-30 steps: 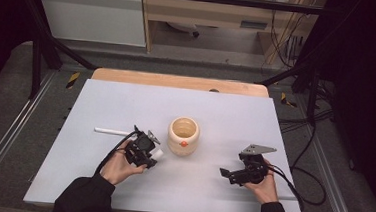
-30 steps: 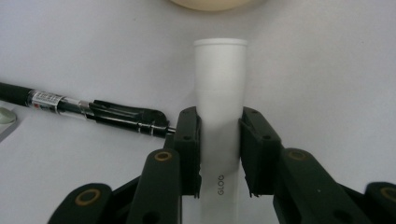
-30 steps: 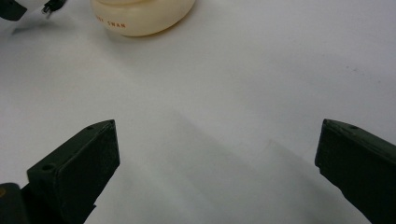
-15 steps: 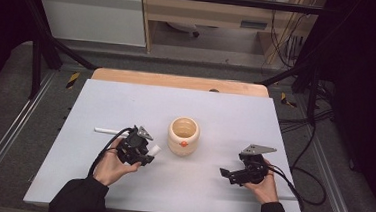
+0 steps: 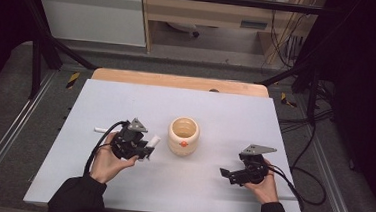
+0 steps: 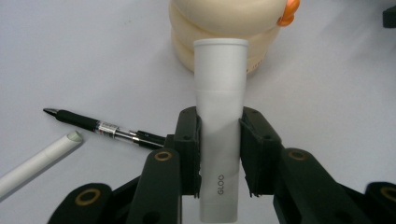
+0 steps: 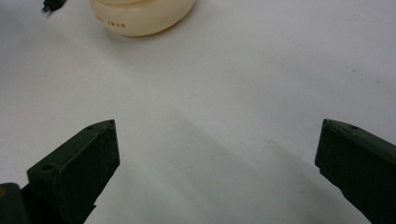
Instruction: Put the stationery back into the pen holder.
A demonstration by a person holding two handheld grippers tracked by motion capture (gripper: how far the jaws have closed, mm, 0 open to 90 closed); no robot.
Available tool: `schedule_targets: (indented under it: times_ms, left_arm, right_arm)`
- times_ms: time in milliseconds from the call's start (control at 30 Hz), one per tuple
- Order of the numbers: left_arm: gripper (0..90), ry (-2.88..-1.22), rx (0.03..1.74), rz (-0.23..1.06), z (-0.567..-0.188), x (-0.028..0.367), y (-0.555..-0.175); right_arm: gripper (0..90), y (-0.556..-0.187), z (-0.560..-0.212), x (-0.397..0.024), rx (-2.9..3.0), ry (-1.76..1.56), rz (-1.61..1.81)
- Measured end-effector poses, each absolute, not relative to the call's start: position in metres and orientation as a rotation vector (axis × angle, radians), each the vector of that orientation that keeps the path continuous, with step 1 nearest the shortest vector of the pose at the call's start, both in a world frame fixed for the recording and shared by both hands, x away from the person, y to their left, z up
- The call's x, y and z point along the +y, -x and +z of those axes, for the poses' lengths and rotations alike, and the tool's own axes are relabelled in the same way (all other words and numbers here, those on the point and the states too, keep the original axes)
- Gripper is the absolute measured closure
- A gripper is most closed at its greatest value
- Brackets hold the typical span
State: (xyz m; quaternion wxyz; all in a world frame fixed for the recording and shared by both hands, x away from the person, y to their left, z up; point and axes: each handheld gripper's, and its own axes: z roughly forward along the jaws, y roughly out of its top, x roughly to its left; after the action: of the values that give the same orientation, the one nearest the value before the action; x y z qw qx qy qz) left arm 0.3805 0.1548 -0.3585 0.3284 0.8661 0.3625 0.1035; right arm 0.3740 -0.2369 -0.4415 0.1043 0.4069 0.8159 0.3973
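Note:
My left gripper [image 5: 140,145] hangs above the white table [image 5: 225,118], shut on a white glue stick [image 6: 219,93] marked GLOO. The stick juts out past the jaws toward a cream ribbed pot [image 5: 184,135]; its end [image 5: 152,141] stops just short of the pot. In the left gripper view the pot [image 6: 224,32] stands right behind the stick and bears an orange spot [image 6: 287,9]. My right gripper [image 5: 227,174] rests low at the right, open wide, with bare table between its jaws [image 7: 217,140]. The pot [image 7: 140,16] lies ahead of it.
A black pen [image 6: 98,125] and a white stick [image 6: 42,161] lie on the table left of my left gripper; the white stick [image 5: 100,129] peeks out beside the hand. Cables trail from both grippers. A wooden board [image 5: 178,80] lines the far edge.
My left gripper has risen off the table with the glue stick and drifted slightly left. The right gripper and the pot have stayed put.

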Motion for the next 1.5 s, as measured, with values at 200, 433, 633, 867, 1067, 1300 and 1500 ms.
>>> schedule_targets:
  times_ms: [200, 433, 633, 867, 1067, 1300, 1500]
  left_arm:
    - [69.5, -2.220, 0.939, 0.296, -0.348, 0.153, -0.382]
    - [69.5, -2.175, 0.926, 0.312, -0.335, 0.150, -0.387]
    - [69.5, -2.133, 0.921, 0.318, -0.327, 0.145, -0.392]
    - [69.5, -2.097, 0.893, 0.347, -0.315, 0.134, -0.395]
    - [69.6, -2.051, 0.882, 0.351, -0.307, 0.127, -0.399]
    - [69.5, -2.019, 0.868, 0.363, -0.300, 0.118, -0.404]
    - [69.5, -1.990, 0.861, 0.378, -0.297, 0.109, -0.410]
  right_arm:
    - [0.5, -0.374, -0.442, -0.237, 2.410, -1.195, 1.169]
    - [0.5, -0.374, -0.442, -0.237, 2.409, -1.191, 1.168]
    - [0.5, -0.374, -0.442, -0.237, 2.411, -1.193, 1.168]
    - [0.5, -0.374, -0.441, -0.237, 2.411, -1.194, 1.167]
    - [0.6, -0.374, -0.442, -0.237, 2.410, -1.192, 1.167]
    - [0.5, -0.374, -0.442, -0.237, 2.411, -1.185, 1.164]
    - [0.5, -0.374, -0.442, -0.237, 2.412, -1.183, 1.164]
